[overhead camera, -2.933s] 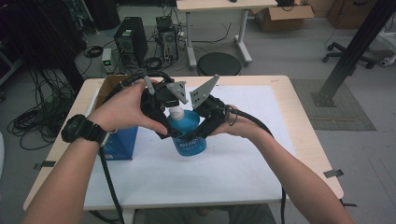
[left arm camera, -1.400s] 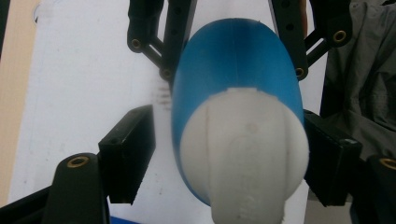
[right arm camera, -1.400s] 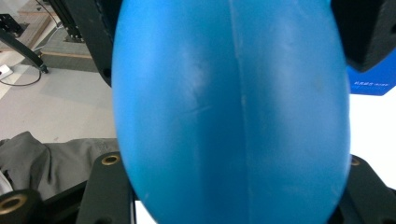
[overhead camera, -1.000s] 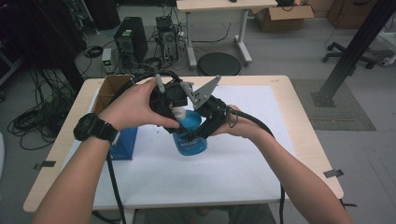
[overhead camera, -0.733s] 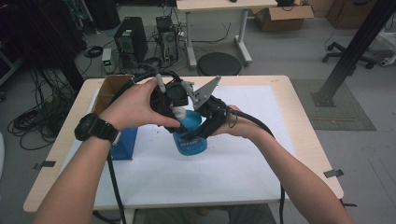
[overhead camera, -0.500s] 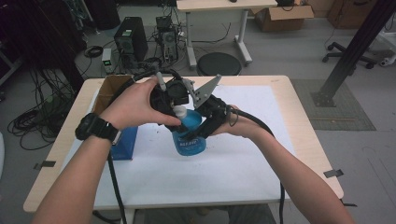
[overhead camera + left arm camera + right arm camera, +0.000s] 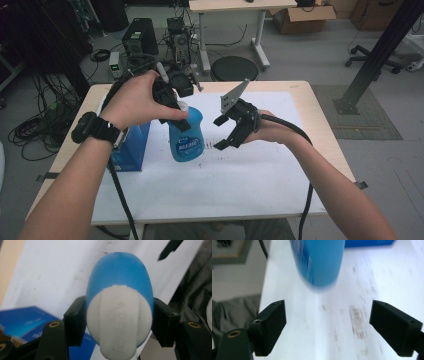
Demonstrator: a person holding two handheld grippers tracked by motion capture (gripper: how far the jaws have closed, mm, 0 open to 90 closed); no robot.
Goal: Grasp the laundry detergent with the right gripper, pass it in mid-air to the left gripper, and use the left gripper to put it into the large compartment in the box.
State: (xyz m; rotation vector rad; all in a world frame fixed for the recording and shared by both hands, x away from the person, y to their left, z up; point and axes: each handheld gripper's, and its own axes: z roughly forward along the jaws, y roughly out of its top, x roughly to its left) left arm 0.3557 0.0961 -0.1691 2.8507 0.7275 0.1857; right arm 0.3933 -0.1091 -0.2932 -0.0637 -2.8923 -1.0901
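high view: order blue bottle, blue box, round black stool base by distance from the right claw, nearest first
1. Blue bottle, just left of the right claw.
2. Blue box, past the bottle at the table's left.
3. Round black stool base, on the floor beyond the table.

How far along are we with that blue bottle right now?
Done: the right gripper is open and apart from the blue bottle. In hand: the left gripper is shut on the bottle's white cap, the bottle upright beside the blue box. Whether it rests on the white mat is unclear. Left: probably working the cap.
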